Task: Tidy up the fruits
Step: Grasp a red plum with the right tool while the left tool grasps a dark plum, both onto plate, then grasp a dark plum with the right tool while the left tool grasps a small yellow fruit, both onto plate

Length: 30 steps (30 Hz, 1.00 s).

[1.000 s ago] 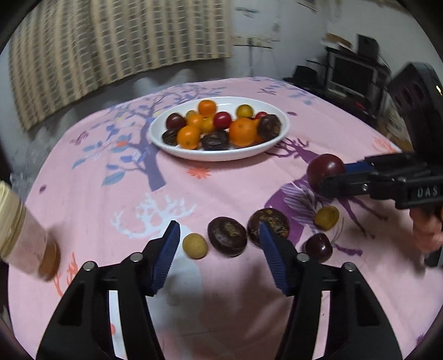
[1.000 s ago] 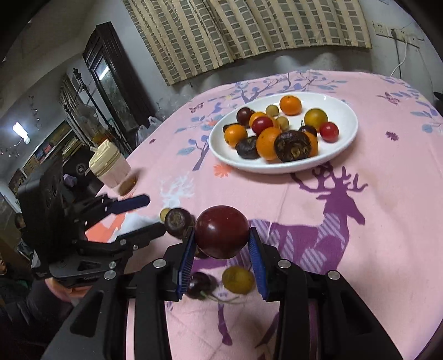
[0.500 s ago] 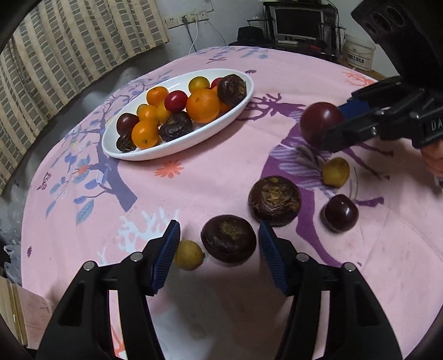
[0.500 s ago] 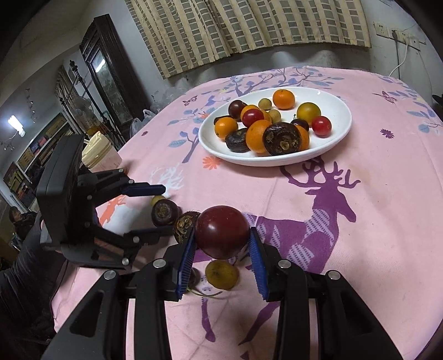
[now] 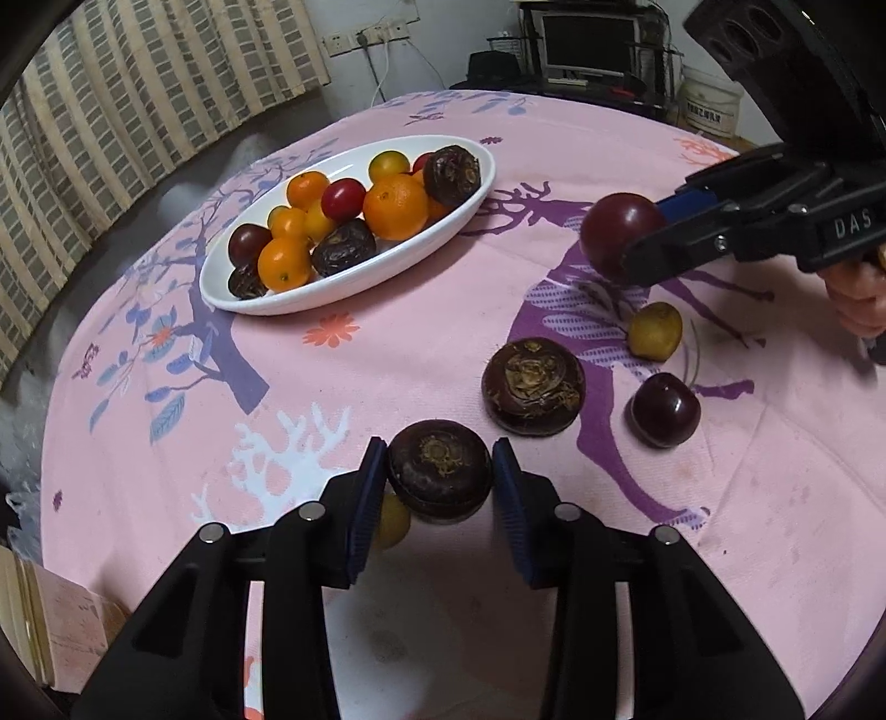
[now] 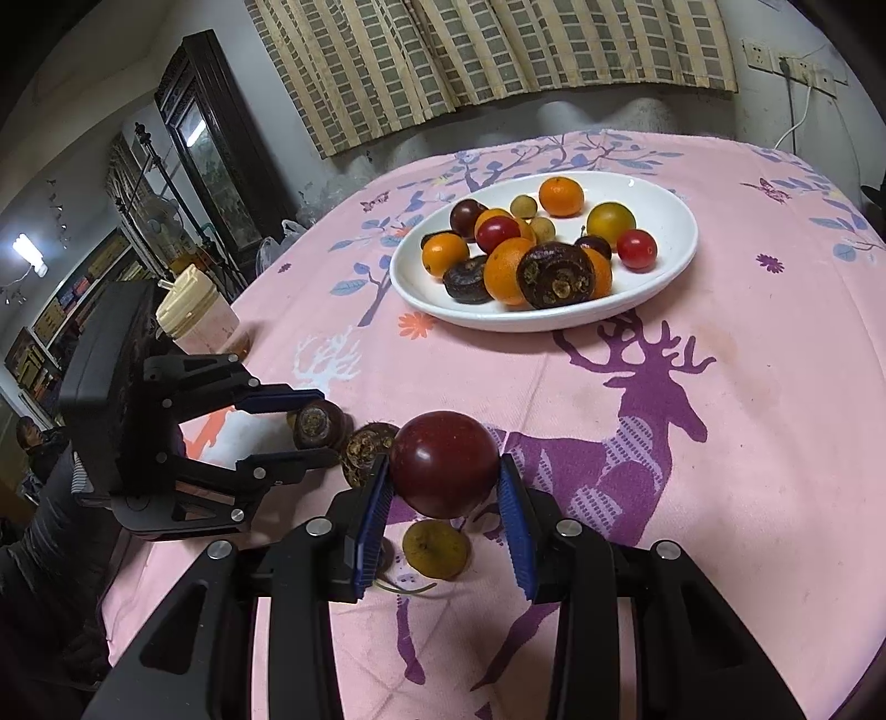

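Note:
A white oval plate [image 5: 470, 205] [image 6: 670, 288] at the far side holds several oranges, cherry tomatoes and dark water chestnuts. My left gripper [image 5: 438, 482] is shut on a dark water chestnut [image 5: 440, 476] [image 6: 318, 423] near the table's front. My right gripper [image 6: 446, 482] [image 5: 637, 243] is shut on a dark red plum [image 6: 444, 462] [image 5: 620, 235] and holds it above the cloth. On the cloth lie a second water chestnut [image 5: 532, 385] [image 6: 365, 448], a dark cherry [image 5: 663, 409], a yellow fruit [image 5: 655, 331] [image 6: 436, 548] and a small yellow fruit [image 5: 394, 520] behind my left finger.
The round table has a pink cloth [image 6: 720, 443] with purple deer and tree prints. A lidded jar [image 6: 196, 324] stands at the left edge in the right wrist view. A dark cabinet [image 6: 216, 149], a window blind and a monitor [image 5: 587, 41] stand beyond the table.
My left gripper moved forward and closed on the near water chestnut, which lay between its open fingers before. My right gripper still holds the plum, having shifted slightly.

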Tool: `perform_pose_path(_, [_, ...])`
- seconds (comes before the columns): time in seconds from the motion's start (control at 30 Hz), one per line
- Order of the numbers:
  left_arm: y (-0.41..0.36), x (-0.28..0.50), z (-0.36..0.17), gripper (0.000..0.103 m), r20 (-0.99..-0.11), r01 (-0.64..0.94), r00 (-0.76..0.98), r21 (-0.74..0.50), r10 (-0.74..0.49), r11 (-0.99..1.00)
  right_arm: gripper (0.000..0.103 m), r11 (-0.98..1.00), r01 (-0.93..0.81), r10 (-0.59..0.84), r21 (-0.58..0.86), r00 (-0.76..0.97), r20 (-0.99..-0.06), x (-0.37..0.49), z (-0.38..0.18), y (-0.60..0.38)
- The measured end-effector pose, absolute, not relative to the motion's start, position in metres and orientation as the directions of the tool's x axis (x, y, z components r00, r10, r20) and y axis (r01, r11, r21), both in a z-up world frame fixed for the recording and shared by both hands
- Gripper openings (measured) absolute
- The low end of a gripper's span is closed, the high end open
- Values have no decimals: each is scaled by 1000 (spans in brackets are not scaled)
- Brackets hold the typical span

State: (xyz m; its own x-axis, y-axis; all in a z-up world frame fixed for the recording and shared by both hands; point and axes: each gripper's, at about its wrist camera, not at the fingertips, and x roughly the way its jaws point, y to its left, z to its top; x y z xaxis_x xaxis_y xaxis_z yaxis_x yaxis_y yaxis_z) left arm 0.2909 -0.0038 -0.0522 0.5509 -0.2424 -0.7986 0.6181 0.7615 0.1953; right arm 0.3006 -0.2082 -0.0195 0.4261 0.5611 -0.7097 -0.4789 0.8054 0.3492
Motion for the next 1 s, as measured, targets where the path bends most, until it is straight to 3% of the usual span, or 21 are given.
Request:
perform_pose_path(0.13, [-1,304,-34,39,-767,564,586,154,-262,811,39,790,-481,594,379,453,-665,303,-12,-212])
perform_pose_path(0.3, [-15,374,14,38,-709,447,651,67,-273,892,39,808,-445,587,385,563,-581,342,14,-215])
perform_pose_path(0.37, [-21,412,24,40,-699,351,680,47,-221,935,40,838,-419,545,349,627,-556,368,22,-212])
perform_pose_path(0.4, [-22,428,26,46,-696,294,696,50,-178,955,42,854,-406,521,325,653,-551,383,24,-208])
perform_pose_path(0.43, [-22,440,27,71,-706,237,696,55,-130,970,58,865,-392,502,313,664,-554,392,24,-207])
perform_pose_path(0.47, [-20,446,29,85,-715,197,693,57,-97,979,61,881,-366,472,298,672,-570,398,23,-205])
perform_pose_path(0.57, [-4,427,35,87,-707,154,700,13,-100,988,61,878,-366,479,309,653,-587,388,20,-205])
perform_pose_path(0.73, [27,357,31,94,-658,77,753,65,-15,995,61,826,-479,538,295,521,-663,337,2,-185])
perform_pose_path(1.0, [78,285,14,94,-655,-21,755,-49,-16,999,61,798,-591,433,115,431,-792,299,-25,-127])
